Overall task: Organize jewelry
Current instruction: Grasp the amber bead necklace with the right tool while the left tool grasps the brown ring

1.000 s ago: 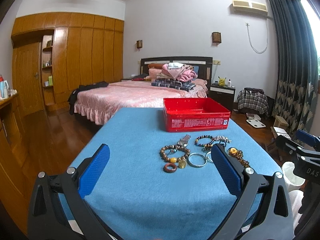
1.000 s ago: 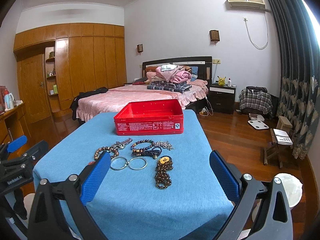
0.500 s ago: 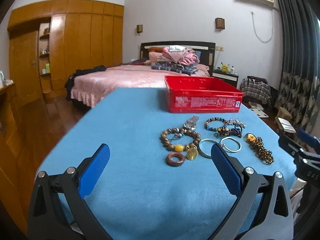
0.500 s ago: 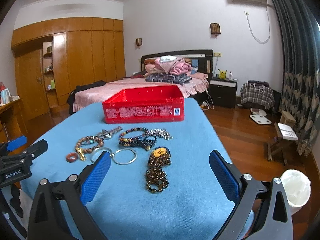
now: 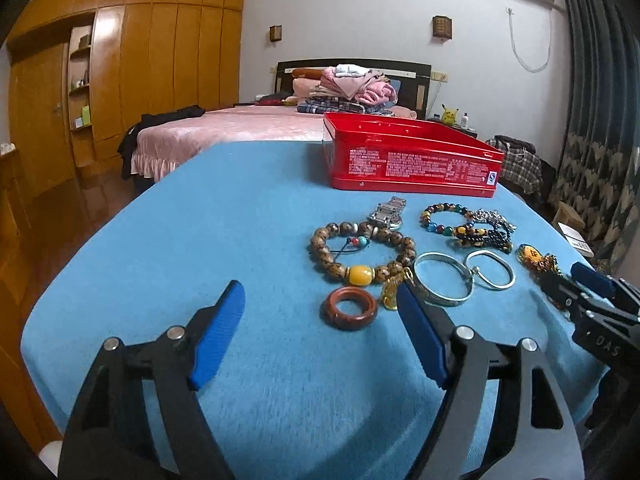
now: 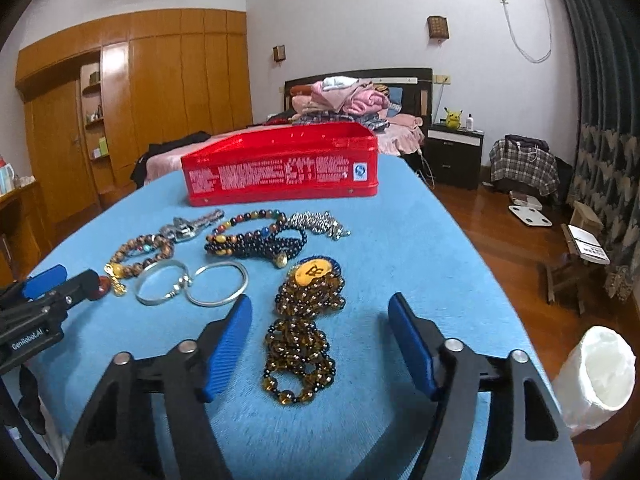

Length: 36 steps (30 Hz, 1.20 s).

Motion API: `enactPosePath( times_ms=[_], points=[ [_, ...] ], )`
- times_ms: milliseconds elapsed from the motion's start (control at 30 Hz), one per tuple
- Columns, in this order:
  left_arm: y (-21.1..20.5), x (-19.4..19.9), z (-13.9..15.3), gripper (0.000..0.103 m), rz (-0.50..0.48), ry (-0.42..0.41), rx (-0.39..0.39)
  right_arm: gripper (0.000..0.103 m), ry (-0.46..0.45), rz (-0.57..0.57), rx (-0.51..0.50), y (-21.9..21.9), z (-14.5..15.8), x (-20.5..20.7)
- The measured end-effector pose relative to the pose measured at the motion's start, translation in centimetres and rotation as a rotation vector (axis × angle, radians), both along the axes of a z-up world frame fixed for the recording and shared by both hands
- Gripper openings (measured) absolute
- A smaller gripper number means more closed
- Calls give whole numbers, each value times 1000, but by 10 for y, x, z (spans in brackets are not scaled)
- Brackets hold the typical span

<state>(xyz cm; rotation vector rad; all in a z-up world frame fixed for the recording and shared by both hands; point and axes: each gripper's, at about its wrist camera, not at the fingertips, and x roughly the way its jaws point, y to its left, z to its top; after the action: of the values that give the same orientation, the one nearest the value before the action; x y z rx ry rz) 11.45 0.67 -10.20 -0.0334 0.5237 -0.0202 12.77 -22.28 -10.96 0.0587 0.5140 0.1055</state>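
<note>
Just ahead, red ring between left gripper fingertips

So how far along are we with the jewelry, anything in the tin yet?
Nothing looks done: all the jewelry lies on the blue cloth in front of the red tin, whose inside is hidden. Nothing is in hand: the left gripper is open by the brown ring, the right gripper open over the amber bead necklace. Every piece is left.
</note>
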Motion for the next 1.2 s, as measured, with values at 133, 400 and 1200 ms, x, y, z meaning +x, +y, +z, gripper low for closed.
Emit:
enactPosePath(
  times_ms=[133,400,1200],
  points=[
    [-2,5,-5,75,-15,11,1,62,-6,3,-24,4,-2,4],
    [-4,10,-12,73,-17,15,-9,41,-13,27,-32,8,-3,4],
    [-19,-5,20,28,-109,-56,-46,27,-9,44,26,-6,33,4]
  ],
)
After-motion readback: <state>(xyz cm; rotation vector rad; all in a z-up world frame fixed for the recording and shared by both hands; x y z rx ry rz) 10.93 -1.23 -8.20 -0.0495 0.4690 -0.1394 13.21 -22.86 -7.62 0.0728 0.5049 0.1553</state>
